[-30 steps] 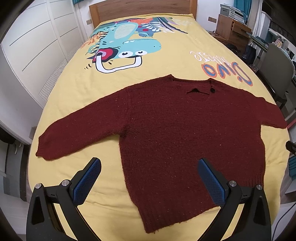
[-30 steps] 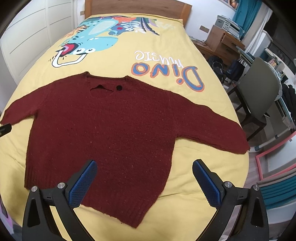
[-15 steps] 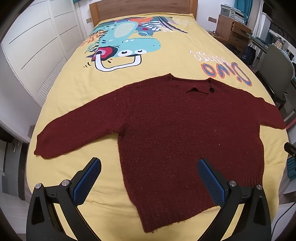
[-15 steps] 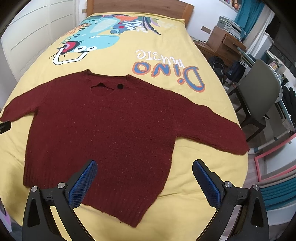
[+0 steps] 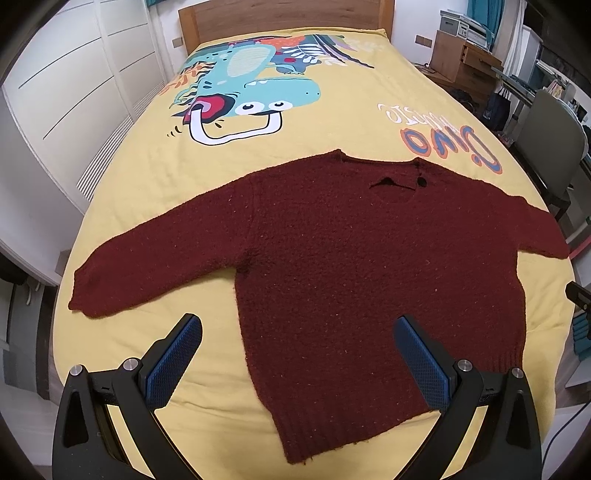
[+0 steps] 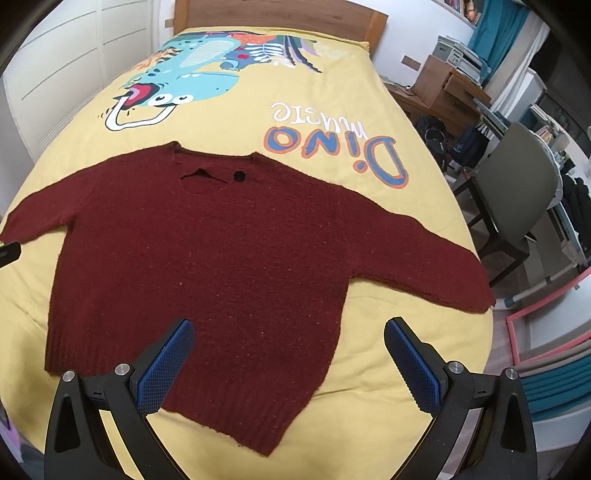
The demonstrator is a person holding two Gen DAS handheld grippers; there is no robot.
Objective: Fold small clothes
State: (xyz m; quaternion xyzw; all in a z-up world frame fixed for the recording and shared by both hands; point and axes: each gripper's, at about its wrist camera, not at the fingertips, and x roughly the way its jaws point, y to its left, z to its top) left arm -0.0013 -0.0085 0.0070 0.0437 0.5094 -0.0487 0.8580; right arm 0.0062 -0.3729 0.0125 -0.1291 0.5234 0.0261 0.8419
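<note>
A dark red knitted sweater [image 5: 351, 266] lies flat on the yellow bedspread [image 5: 332, 122], sleeves spread out, neck toward the headboard, a black button at the collar. It also shows in the right wrist view [image 6: 221, 258]. My left gripper [image 5: 297, 356] is open and empty, hovering above the hem's left corner. My right gripper [image 6: 290, 356] is open and empty, hovering above the hem's right corner. Each gripper's tip shows at the edge of the other's view.
The bed has a wooden headboard [image 5: 284, 18]. White wardrobe doors [image 5: 66, 99] stand to the left. A grey chair [image 6: 517, 199], a wooden drawer unit [image 6: 443, 88] and bags stand to the right of the bed.
Both grippers have drifted slightly; the sweater sits a little lower in both views. Both stay open and empty; the sweater has not moved.
</note>
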